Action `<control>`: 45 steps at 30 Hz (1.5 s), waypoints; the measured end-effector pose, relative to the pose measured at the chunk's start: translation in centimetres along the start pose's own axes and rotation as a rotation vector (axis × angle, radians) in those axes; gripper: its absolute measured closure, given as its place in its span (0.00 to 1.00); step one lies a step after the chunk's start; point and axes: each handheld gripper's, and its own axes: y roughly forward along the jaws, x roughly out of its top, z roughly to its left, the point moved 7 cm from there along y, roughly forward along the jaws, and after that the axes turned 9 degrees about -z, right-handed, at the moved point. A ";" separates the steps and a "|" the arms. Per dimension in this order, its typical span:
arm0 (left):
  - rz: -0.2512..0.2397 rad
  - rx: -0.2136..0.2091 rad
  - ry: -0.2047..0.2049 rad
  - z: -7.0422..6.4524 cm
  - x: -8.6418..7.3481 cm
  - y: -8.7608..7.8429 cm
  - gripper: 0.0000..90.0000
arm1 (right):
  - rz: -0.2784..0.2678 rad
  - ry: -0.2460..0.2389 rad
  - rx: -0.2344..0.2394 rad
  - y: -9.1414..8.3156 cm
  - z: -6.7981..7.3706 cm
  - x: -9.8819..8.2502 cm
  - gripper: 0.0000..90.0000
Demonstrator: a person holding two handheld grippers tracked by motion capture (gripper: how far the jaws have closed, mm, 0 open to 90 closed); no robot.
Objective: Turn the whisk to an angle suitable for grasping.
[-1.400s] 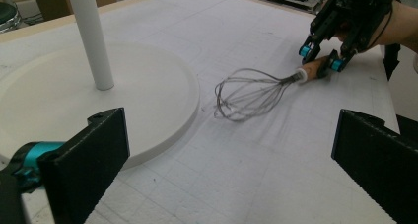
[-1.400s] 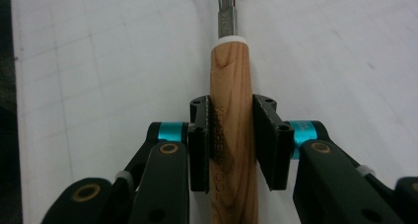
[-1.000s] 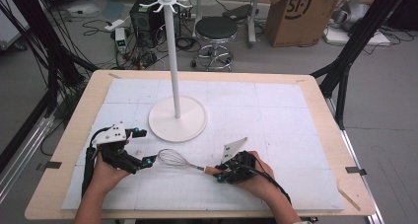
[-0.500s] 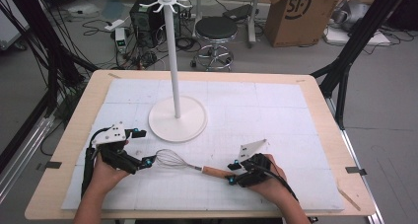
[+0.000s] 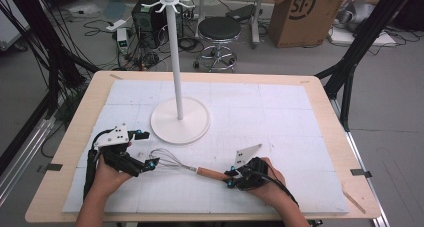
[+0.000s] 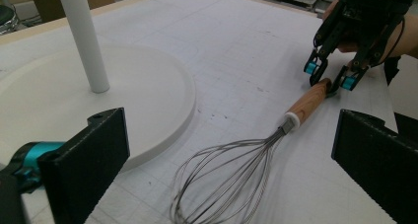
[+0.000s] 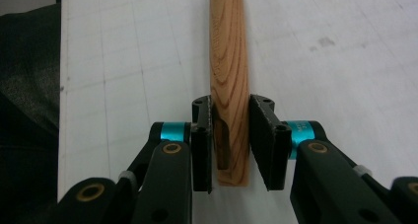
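Two grippers sit low on the table point(image 5: 330, 117) as seen from the high view, each in a person's hand, with a whisk point(image 5: 190, 165) lying on the white mat point(image 5: 260, 112) between them. Its wire end points toward the left gripper point(image 5: 145, 149), whose jaws stand wide apart just beside the wires. The wooden handle point(image 5: 211, 174) runs out to the right gripper point(image 5: 231, 178), which has its tips at the handle's end. Behind the whisk, a white stand point(image 5: 178, 82) rises from a round base point(image 5: 180, 124) near the mat's middle. From the left gripper view, the two black jaws are spread to either side and hold nothing; the whisk's wire loops point(image 6: 222, 179) lie on the mat between them, and the handle point(image 6: 308, 101) slants away to the right gripper point(image 6: 329, 77), whose blue-tipped fingers straddle the handle's far end. The stand's base point(image 6: 143, 100) lies close to the left of the wires, apart from them. In the right gripper view, the black pads point(image 7: 268, 140) press on both sides of the handle point(image 7: 229, 76) near its notched end, so this gripper is clenched on the whisk, which rests flat on the mat point(image 7: 345, 61).
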 end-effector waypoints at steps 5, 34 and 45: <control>-0.002 0.006 -0.002 0.0 0.0 -0.1 0.02 | -0.014 -0.032 0.030 1.7 0.3 1.4 0.80; 0.012 -0.010 0.002 -0.3 -0.2 0.4 0.02 | -0.030 -0.052 -0.163 1.0 -1.9 0.9 0.57; 0.018 -0.012 0.005 -0.5 -0.3 0.2 0.02 | -0.056 0.003 -0.259 0.5 -4.0 0.7 0.58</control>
